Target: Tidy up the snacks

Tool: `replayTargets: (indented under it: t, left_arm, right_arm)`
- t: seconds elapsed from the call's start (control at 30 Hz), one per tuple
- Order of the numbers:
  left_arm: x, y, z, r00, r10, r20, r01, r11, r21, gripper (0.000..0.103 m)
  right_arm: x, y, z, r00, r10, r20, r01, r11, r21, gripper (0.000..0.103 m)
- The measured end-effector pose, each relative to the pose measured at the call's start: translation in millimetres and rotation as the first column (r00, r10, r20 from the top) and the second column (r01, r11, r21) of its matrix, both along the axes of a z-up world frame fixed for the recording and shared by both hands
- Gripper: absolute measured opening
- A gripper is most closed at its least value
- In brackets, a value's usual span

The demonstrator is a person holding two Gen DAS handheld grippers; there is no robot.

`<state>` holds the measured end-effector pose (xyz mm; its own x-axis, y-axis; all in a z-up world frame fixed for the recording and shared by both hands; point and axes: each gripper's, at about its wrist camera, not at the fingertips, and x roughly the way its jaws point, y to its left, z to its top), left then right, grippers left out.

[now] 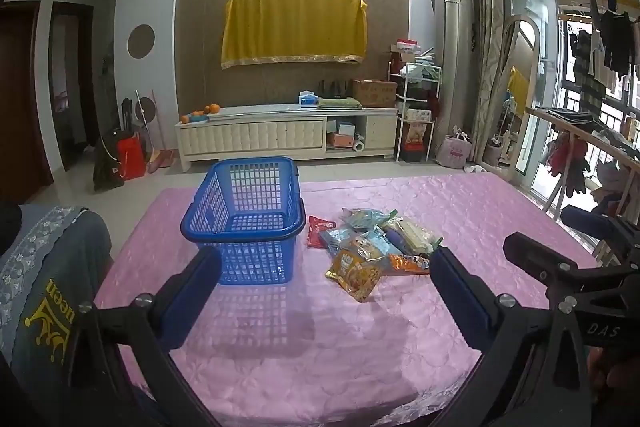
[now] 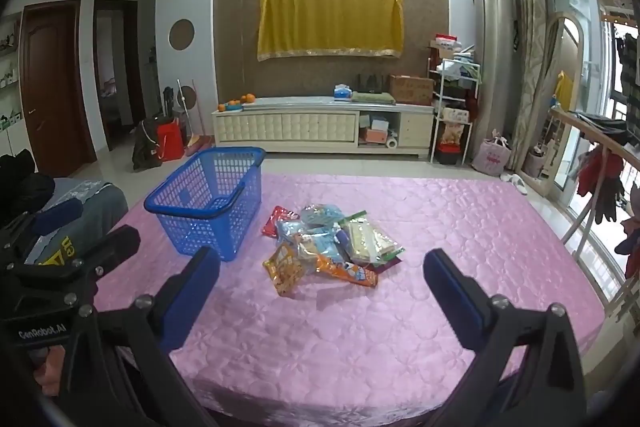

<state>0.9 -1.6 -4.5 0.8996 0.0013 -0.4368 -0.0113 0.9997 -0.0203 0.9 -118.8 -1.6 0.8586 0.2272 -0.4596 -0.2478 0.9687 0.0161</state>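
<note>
An empty blue plastic basket (image 1: 244,219) (image 2: 208,199) stands on the pink tablecloth (image 1: 320,355) (image 2: 460,227), left of a heap of snack packets (image 1: 372,247) (image 2: 332,247). A yellow packet (image 1: 354,275) (image 2: 284,273) and an orange one (image 1: 408,263) (image 2: 348,271) lie nearest me; a red packet (image 1: 318,229) (image 2: 276,221) lies closest to the basket. My left gripper (image 1: 320,267) stands open near the table's front, short of basket and heap, with nothing between its fingers. My right gripper (image 2: 320,267) is open too, short of the heap. Each gripper shows at the other view's edge.
A grey cloth-covered seat (image 1: 44,267) (image 2: 88,199) sits at the table's left. Beyond the table's far edge is tiled floor, then a white TV cabinet (image 1: 288,135) (image 2: 324,129). A wooden rack with hanging clothes (image 1: 580,155) (image 2: 600,179) stands close to the table's right side.
</note>
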Motion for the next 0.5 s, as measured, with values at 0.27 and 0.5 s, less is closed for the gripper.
replayTargets:
  t: [0.27,0.5]
  left_arm:
    - [0.6,2.1,-0.9,1.0,-0.006,-0.009,0.005,1.0,-0.011,0.103]
    - [-0.6,2.1,0.9,1.0,-0.003,-0.001,0.003,1.0,-0.003,0.103]
  right_arm:
    - [1.1,2.6,-2.5,1.0,0.002,-0.007,-0.002,1.0,-0.004,0.103]
    - [1.1,3.9,-4.0,1.0,0.008,-0.012,-0.008,1.0,0.004,0.103]
